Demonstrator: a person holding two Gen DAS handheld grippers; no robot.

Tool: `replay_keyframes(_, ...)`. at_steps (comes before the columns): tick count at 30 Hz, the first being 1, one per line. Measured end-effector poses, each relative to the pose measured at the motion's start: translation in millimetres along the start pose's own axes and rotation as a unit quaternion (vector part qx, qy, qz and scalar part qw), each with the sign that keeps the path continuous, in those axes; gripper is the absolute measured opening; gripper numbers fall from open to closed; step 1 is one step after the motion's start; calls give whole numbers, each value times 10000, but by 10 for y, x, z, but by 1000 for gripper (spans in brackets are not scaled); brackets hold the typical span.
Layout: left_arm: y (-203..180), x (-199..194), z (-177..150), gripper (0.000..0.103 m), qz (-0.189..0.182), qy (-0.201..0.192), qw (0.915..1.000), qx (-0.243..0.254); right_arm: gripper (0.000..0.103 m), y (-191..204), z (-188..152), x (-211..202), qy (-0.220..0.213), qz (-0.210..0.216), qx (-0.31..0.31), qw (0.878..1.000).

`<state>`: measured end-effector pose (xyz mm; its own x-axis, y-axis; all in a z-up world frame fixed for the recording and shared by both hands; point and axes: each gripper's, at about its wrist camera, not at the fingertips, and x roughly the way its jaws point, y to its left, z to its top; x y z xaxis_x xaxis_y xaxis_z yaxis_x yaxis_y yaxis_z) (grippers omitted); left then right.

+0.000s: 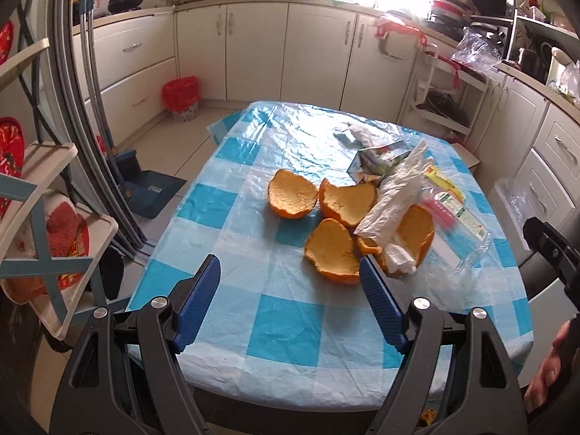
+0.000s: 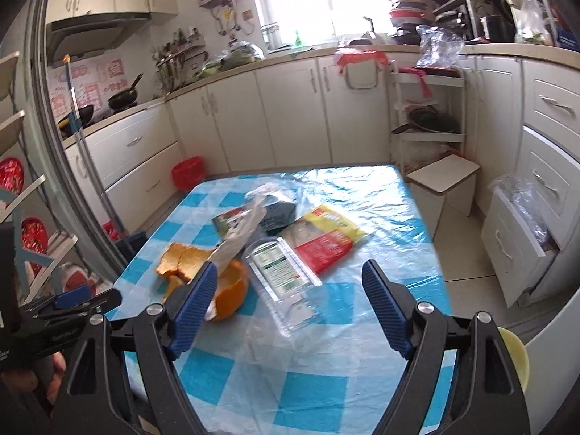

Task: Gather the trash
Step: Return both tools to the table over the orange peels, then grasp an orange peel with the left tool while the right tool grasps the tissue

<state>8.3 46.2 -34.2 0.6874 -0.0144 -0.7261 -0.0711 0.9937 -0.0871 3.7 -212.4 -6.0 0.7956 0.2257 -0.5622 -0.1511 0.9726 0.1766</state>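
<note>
Several orange peel pieces (image 1: 331, 250) lie on the blue-and-white checked table (image 1: 290, 322), with a crumpled white bag (image 1: 395, 199), a clear plastic package (image 1: 460, 224) and torn wrappers (image 1: 377, 161) beside them. My left gripper (image 1: 290, 266) is open and empty, just short of the nearest peel. My right gripper (image 2: 290, 272) is open and empty above the clear package (image 2: 286, 272). There I also see the peels (image 2: 228, 290), a red-yellow packet (image 2: 326, 239) and a dark bag (image 2: 279, 210).
A red-lined trash bin (image 1: 180, 96) stands on the floor by the far cabinets, also in the right wrist view (image 2: 188, 172). A blue dustpan (image 1: 150, 192) lies left of the table. A small stool (image 2: 444, 177) and an open drawer (image 2: 514, 243) are on the right.
</note>
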Motion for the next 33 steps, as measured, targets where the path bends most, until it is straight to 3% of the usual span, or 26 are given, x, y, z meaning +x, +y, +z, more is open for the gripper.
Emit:
replay_keyframes(4,10,225,-5,75,-103,181,9998,32,79,182,-81,189,285,121,-213,9993)
replay_keyframes(10,-113,655,67,74,-281,459,9968,596,79,91,-147,423,709,313,296,9966)
replay_keyframes(16,-180,926,134,66,-622,650,9922,865,79,45,-188,552,942,353,550,9934)
replay_keyframes(19,-212,955,169,58,-786,593,9901,1000,79,55,-184,572,924,375,540,9936)
replay_keyframes(26,-250,952,178,14,-1201,635,9827,1256,79,102,-123,573,678,427,521,9954)
replay_keyframes(33,-44,824,129,5,-1491,681,9822,915,79,124,-149,714,1054,465,570,9917)
